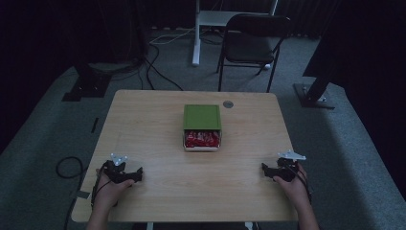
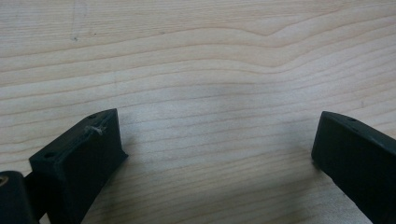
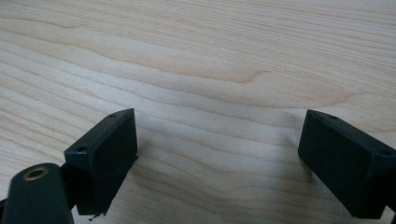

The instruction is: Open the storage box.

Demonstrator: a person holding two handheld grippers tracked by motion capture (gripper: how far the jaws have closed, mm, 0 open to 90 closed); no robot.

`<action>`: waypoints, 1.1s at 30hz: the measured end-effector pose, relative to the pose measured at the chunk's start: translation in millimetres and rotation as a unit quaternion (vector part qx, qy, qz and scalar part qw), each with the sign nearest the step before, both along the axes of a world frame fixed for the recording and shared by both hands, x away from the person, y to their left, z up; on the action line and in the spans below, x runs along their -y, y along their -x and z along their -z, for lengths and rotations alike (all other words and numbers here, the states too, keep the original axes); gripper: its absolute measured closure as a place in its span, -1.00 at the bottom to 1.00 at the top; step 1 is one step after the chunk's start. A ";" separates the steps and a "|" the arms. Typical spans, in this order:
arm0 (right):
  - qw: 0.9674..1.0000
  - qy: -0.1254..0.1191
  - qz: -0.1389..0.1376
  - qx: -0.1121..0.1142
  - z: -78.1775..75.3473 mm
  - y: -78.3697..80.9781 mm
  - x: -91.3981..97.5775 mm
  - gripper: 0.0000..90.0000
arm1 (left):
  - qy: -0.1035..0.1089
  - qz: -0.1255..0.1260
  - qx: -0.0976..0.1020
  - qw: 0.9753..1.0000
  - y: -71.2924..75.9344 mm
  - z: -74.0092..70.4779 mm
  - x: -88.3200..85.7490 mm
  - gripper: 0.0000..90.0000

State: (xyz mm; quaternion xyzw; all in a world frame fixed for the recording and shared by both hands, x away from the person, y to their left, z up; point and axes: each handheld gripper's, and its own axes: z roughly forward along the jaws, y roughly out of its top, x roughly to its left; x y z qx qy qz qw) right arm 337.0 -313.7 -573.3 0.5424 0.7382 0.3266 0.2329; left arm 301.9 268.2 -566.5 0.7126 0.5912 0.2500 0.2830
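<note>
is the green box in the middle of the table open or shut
Partly open: the flat green lid is slid back, uncovering the near end of the white box, where red packets show inside.

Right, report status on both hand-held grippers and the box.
Left hand-held gripper open, empty. Right hand-held gripper open, empty. Green-lidded box of red packets mid-table, part open. Path clear.

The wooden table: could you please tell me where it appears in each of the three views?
High view: the wooden table lies mid-picture, with a green box at its centre.
Left gripper view: its top spreads behind the left gripper, whose jaws stand open.
Right gripper view: likewise behind the open right gripper.
Shared landmark: the pale wood grain.
</note>
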 end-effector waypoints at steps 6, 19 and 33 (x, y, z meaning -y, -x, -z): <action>1.000 0.000 -0.001 0.000 0.0 -0.1 0.1 -0.76 | 0.001 0.002 0.000 1.000 0.0 0.1 -0.1 -0.95; 1.000 0.001 -0.001 0.000 0.0 -0.3 0.0 -0.76 | 0.000 0.006 0.000 1.000 0.2 -0.2 0.4 -0.95; 1.000 0.000 0.006 0.000 0.0 -1.3 -0.2 -0.76 | -0.058 0.084 0.036 0.994 -4.9 -7.8 24.7 -0.87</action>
